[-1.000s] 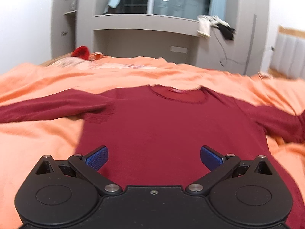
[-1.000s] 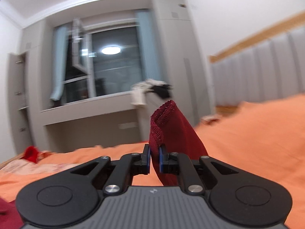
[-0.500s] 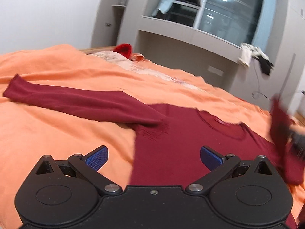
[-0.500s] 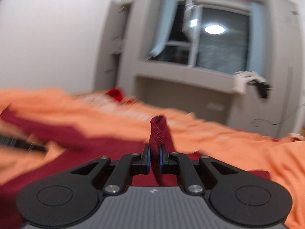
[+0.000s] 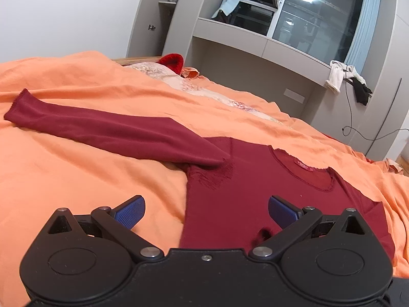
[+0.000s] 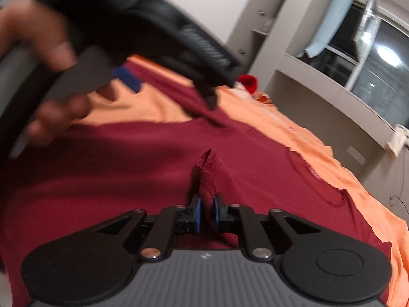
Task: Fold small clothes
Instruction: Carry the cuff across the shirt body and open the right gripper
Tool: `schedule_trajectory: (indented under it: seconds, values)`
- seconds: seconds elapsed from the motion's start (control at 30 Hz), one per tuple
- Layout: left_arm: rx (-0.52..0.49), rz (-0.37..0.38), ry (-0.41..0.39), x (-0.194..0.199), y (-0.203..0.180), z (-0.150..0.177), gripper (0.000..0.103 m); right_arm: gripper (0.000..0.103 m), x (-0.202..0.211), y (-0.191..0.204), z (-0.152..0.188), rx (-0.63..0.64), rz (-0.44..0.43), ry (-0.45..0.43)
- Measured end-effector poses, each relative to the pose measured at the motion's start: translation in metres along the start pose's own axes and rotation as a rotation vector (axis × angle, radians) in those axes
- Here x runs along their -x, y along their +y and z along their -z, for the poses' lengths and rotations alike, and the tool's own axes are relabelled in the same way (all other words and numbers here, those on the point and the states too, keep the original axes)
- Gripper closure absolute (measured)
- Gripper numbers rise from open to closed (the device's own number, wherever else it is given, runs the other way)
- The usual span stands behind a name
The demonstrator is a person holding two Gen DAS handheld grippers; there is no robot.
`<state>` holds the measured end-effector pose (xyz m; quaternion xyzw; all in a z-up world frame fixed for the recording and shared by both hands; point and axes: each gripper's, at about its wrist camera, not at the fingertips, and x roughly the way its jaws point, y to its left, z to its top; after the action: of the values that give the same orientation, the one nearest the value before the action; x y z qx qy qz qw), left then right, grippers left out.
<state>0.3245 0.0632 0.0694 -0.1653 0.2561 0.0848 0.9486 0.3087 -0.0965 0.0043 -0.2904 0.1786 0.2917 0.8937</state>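
A dark red long-sleeved shirt [image 5: 245,192] lies flat on an orange bed cover [image 5: 76,179], its left sleeve [image 5: 110,130] stretched out to the left. My left gripper [image 5: 205,211] is open and empty above the shirt's left side. My right gripper [image 6: 206,213] is shut on the cuff of the right sleeve [image 6: 207,176], held over the shirt's body [image 6: 115,168]. The left gripper and the hand holding it show blurred at the upper left of the right wrist view [image 6: 127,79].
A red knit item [image 5: 172,61] and a pale patterned cloth [image 5: 158,73] lie at the bed's far edge. A grey window shelf unit [image 5: 255,41] with clothes hanging on it [image 5: 337,76] stands behind the bed.
My right gripper has carried the sleeve cuff from the right side across over the shirt's body. My left gripper has swung left, bringing the outstretched left sleeve into view.
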Motion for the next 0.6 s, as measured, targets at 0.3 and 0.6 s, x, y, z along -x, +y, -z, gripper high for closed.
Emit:
schedule_trajectory:
  seconds: [0.3,0.6]
  values:
    - [-0.060,0.046,0.042,-0.010,-0.013,0.014,0.001,0.032,0.046,-0.029,0.035,-0.063,-0.019,-0.024]
    - [-0.220,0.033,0.101,-0.022,-0.045,0.040,0.001,0.010,0.067,-0.124,0.082,-0.271,0.306,0.003]
